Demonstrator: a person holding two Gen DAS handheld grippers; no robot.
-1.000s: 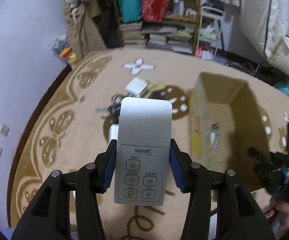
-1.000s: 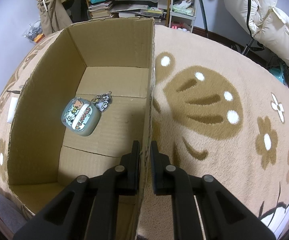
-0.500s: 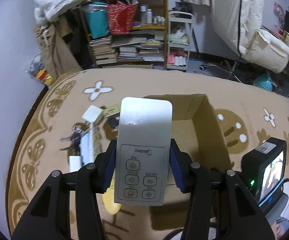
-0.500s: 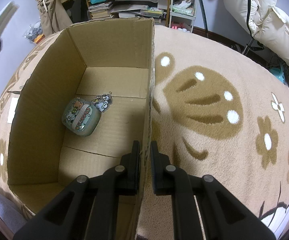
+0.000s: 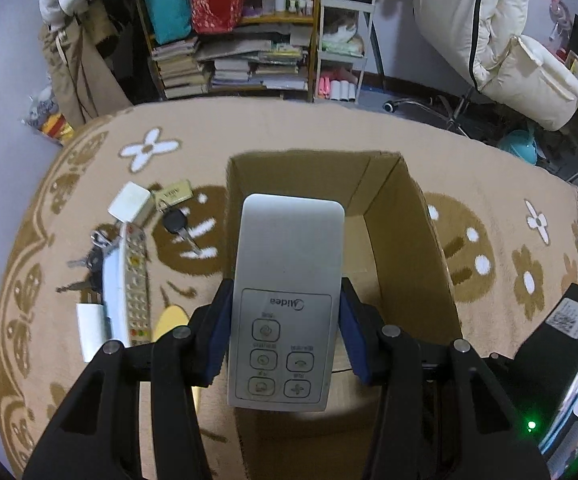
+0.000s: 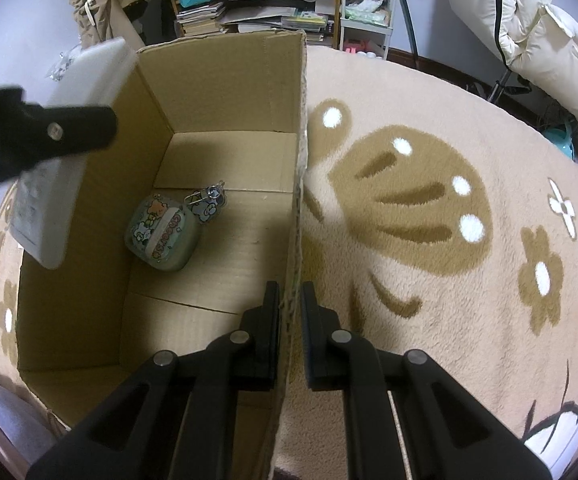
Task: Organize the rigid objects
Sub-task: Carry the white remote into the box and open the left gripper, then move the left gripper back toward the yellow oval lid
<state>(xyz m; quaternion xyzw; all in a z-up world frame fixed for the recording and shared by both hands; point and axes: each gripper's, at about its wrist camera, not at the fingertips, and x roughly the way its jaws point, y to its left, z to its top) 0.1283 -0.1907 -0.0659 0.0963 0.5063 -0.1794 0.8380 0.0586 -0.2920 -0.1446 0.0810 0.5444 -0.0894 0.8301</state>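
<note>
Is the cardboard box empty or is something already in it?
Not empty: a green cartoon-printed case with a keychain charm lies on the cardboard box floor.

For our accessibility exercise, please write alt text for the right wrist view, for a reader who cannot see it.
The right gripper is shut on the right wall of an open cardboard box on a patterned rug. Inside lies a green cartoon-print case; at left, the left gripper holds a white remote over it.

Beige patterned rug [image 5: 329, 140], cluttered bookshelf [image 5: 233, 40] behind, pale wall [image 5: 5, 80].
</note>
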